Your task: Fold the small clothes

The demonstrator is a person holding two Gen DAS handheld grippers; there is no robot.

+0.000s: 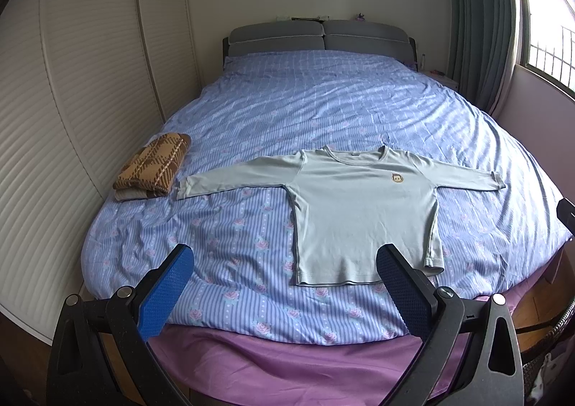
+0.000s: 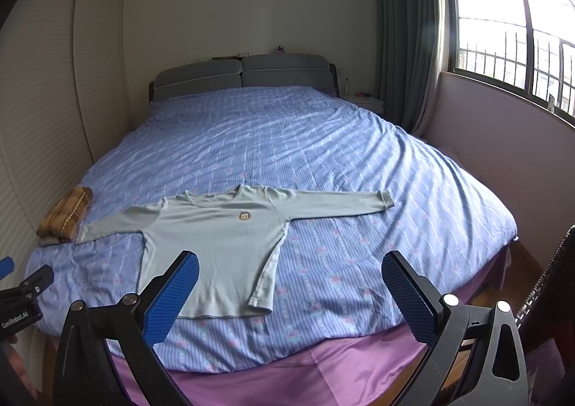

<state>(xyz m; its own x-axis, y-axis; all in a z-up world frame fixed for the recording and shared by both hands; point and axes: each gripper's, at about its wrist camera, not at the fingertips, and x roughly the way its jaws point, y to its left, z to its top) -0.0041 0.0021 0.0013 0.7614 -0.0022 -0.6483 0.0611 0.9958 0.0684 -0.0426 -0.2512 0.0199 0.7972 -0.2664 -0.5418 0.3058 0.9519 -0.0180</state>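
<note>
A pale green long-sleeved child's shirt (image 1: 359, 211) lies flat, front up, sleeves spread, on the blue striped bedcover (image 1: 287, 111); it also shows in the right wrist view (image 2: 215, 244). It has a small brown badge (image 1: 396, 178) on the chest. My left gripper (image 1: 285, 262) is open and empty, held above the foot of the bed near the shirt's hem. My right gripper (image 2: 289, 265) is open and empty, held above the foot of the bed to the right of the hem. A folded brown plaid garment (image 1: 152, 167) lies left of the shirt's sleeve.
The bed has a grey headboard (image 1: 320, 37) and a purple sheet (image 1: 287, 370) at its foot. White louvred wardrobe doors (image 1: 72, 118) line the left side. A window (image 2: 510, 32) and green curtain (image 2: 406, 28) stand on the right. A nightstand (image 2: 363, 102) sits by the headboard.
</note>
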